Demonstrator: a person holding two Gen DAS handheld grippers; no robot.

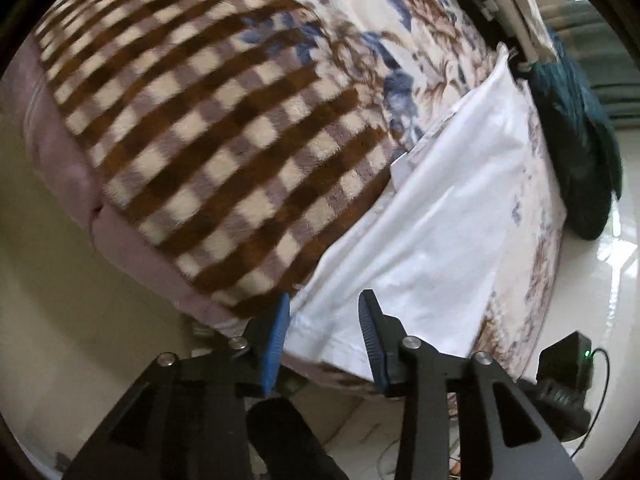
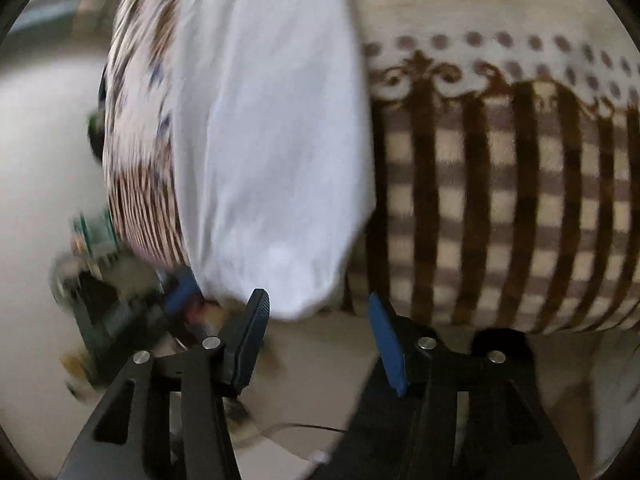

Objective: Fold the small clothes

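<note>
A white garment (image 1: pixel 436 216) lies flat in a long strip along the bed's near side, on a checked brown and cream blanket (image 1: pixel 208 128). My left gripper (image 1: pixel 325 314) hovers over the garment's near corner with its blue-padded jaws apart and nothing pinched between them. In the blurred right wrist view the same white garment (image 2: pixel 264 140) runs away from me, its rounded end hanging at the bed's edge. My right gripper (image 2: pixel 318 312) sits just below that end, jaws open and empty.
A floral sheet (image 1: pixel 404 20) covers the far part of the bed. A dark teal cloth (image 1: pixel 580 132) lies at the bed's right edge. A black device with a green light (image 1: pixel 568 364) and cables sit on the pale floor (image 1: pixel 608 280). A dark foot (image 1: pixel 280 432) shows below the gripper.
</note>
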